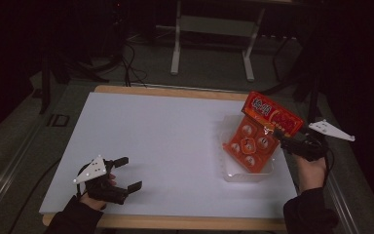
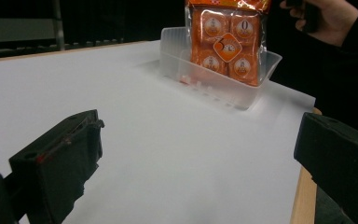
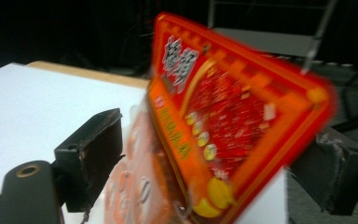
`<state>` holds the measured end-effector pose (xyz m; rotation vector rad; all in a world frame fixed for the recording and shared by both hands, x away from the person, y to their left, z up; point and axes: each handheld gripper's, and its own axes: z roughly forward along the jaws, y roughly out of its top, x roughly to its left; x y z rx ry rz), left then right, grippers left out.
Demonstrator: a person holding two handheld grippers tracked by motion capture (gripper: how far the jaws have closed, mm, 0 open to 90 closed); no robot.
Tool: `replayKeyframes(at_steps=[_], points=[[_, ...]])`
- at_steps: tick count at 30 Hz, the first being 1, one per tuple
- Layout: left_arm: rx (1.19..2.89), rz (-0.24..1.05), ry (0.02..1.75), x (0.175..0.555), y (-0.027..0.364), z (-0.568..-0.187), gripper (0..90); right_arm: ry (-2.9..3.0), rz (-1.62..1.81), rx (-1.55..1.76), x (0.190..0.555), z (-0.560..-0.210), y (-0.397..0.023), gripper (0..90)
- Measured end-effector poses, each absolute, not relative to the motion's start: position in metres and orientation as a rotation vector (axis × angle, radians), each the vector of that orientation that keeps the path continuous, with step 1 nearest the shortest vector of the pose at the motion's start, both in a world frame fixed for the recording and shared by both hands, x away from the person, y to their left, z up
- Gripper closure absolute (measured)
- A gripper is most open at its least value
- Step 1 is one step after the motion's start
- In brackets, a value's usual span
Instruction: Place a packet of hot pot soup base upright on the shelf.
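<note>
**Right gripper let go of orange snack pack at clear tray**

We note the orange snack pack (image 1: pixel 260 134) standing with its lower end inside the clear plastic tray (image 1: pixel 233 174) at the right side of the white table (image 1: pixel 165 141). The pack leans up and away from the person, its red printed top (image 1: pixel 272 114) rising above the tray's far rim. In the left gripper view we see the pack (image 2: pixel 226 39) upright against the tray's (image 2: pixel 214 84) far wall, with round orange pieces visible through the clear front.

The right gripper (image 1: pixel 280 136) sits at the upper right edge of the pack, held in a hand (image 1: pixel 311 170) that comes in from the bottom right. In the right gripper view its jaws stand wide, one on each side of the pack (image 3: pixel 233 126), with gaps showing between the pads and the wrapper. We read this as no grip. The picture is blurred here, so we cannot tell whether any pad grazes the wrapper.

The left gripper (image 1: pixel 126 173) rests low over the near left part of the table, well apart from the tray. Its jaws are spread wide with only bare table between them, as the left gripper view confirms.
</note>
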<state>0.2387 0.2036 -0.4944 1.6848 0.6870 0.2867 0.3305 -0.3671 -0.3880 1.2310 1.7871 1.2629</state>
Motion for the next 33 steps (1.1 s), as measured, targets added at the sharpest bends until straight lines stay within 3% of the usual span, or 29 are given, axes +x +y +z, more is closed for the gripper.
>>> replayKeyframes(at_steps=[14,33], points=[[1.694,0.284,0.682,0.239,0.202,-0.495,1.1,1.764,1.333,1.147,0.306,-0.353,-0.365,14.4],[1.692,0.285,0.674,0.236,0.202,-0.494,1.1,1.927,1.452,0.928,0.29,-0.343,-0.307,14.4]])
